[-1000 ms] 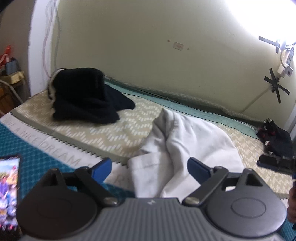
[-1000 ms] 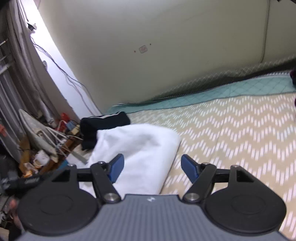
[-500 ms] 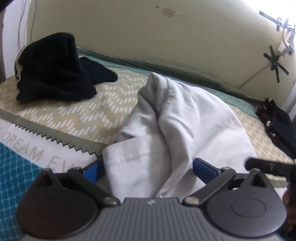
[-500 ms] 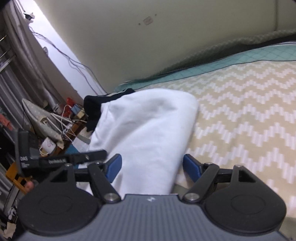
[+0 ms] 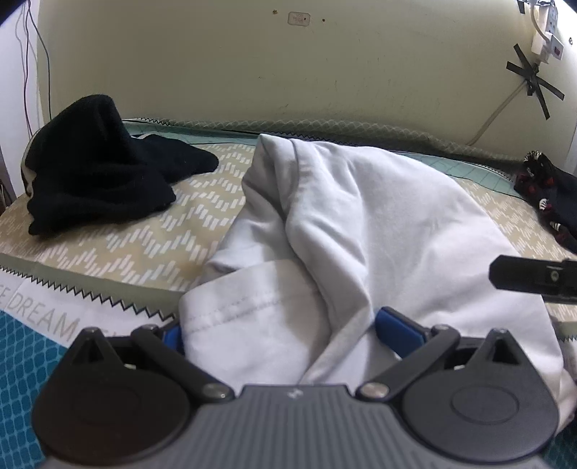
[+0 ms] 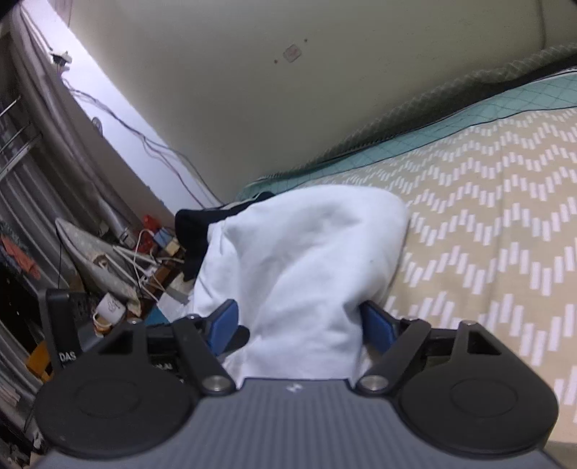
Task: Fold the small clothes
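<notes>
Both hand-held grippers lowered onto white garment (image 5: 360,223), jaws open astride it, mug (image 6: 110,310) only right view.

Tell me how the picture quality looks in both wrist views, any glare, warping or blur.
Left wrist view: glare blows out the top right corner by the socket; the wall bows from the fisheye; the white garment is sharp. Right wrist view: a bright washed-out strip runs along the upper left; the bed tilts and curves; the clutter at left is dim.

A taped cable (image 5: 533,81) crosses the wall; a mug (image 6: 110,308) sits among clutter.
</notes>
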The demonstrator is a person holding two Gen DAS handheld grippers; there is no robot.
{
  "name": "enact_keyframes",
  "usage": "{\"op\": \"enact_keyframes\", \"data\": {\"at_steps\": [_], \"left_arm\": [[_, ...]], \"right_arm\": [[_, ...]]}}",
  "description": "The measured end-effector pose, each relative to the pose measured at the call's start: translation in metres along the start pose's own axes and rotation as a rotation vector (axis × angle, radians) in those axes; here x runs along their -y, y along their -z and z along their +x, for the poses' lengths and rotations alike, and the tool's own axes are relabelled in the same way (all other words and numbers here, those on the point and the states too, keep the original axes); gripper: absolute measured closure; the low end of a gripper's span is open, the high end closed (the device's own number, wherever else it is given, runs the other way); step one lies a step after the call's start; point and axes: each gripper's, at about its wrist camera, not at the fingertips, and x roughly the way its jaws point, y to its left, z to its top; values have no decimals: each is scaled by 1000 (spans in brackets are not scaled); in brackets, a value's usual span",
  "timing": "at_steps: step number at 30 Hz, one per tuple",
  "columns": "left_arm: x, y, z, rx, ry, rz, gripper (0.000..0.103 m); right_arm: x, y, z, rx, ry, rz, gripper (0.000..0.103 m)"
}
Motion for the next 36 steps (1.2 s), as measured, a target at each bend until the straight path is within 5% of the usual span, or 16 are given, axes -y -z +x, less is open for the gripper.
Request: {"op": "enact_keyframes", "data": {"at_steps": [29,36], "left_arm": [[0,3,-4,1,4,8,0],[-13,-11,-4,-75,83,-21,0]], "right_arm": [[-5,15,-18,-6,-2,-74,17],[-5,15,-20,-37,-16,-92,17]]}}
